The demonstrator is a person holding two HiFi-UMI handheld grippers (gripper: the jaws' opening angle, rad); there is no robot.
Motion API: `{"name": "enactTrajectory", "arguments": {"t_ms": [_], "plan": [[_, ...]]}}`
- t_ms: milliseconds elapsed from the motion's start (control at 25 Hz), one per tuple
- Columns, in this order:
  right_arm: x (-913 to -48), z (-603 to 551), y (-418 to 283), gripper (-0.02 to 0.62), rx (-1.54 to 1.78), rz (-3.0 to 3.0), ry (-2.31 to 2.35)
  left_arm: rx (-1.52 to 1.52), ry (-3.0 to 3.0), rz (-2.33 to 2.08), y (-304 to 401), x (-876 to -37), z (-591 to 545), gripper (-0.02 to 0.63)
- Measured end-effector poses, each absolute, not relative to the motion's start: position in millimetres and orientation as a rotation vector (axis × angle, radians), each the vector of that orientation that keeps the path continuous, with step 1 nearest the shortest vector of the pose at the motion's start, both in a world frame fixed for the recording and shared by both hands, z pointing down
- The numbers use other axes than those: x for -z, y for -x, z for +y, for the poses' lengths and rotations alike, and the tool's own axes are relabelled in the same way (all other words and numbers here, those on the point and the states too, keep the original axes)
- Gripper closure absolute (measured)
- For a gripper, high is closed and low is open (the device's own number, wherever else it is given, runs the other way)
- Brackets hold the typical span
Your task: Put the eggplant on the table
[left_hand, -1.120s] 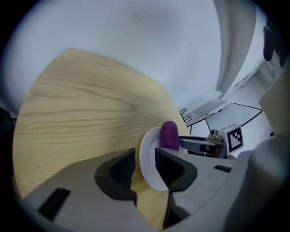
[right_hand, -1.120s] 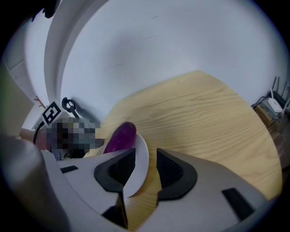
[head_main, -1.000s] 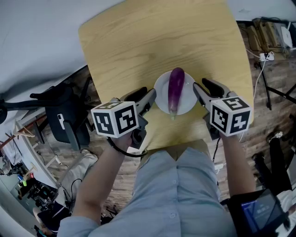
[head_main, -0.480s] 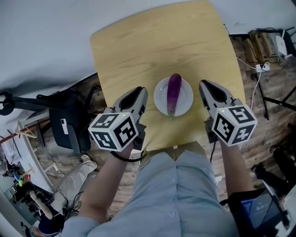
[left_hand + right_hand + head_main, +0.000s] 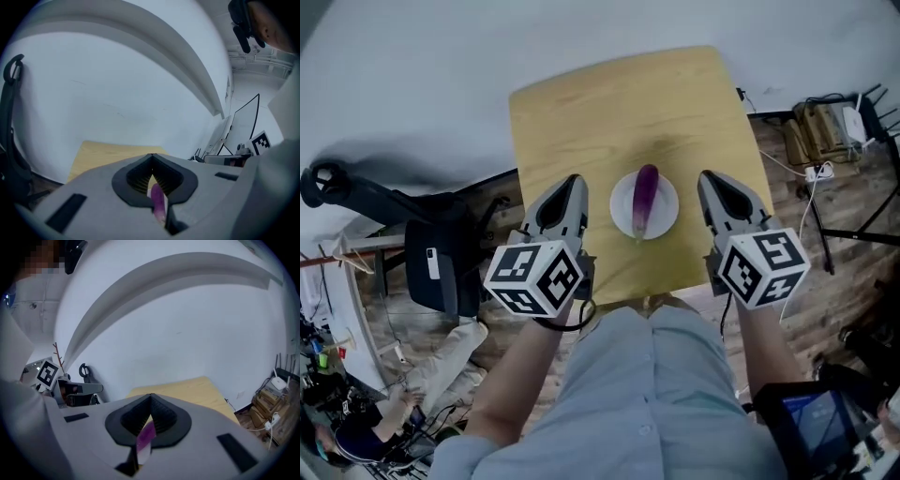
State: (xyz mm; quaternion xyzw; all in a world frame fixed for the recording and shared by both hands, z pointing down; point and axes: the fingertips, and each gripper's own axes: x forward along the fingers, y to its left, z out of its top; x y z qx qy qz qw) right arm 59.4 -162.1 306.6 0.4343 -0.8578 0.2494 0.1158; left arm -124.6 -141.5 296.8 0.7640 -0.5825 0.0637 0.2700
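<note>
Your left gripper and right gripper both have their jaws pressed together, holding nothing (one on each side of the plate). The purple eggplant lies on that white plate, on the wooden tabletop.

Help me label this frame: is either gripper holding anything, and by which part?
Nothing is held. The left gripper and right gripper are shut, empty; the eggplant lies on the plate.
</note>
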Motion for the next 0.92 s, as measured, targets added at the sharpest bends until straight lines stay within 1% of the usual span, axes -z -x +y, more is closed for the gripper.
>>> {"name": "enactTrajectory", "arguments": {"t_ms": [400, 920], "plan": [[-268, -152, -63, 0.595, -0.646, -2.616, -1.294, -0.163, -2.117, -1.609, 111, -273, -126, 0.601], [-263, -156, -79, 0.595, -0.640, -2.623, -1.321, -0.182, -2.123, -1.604, 98, -274, -129, 0.600]]}}
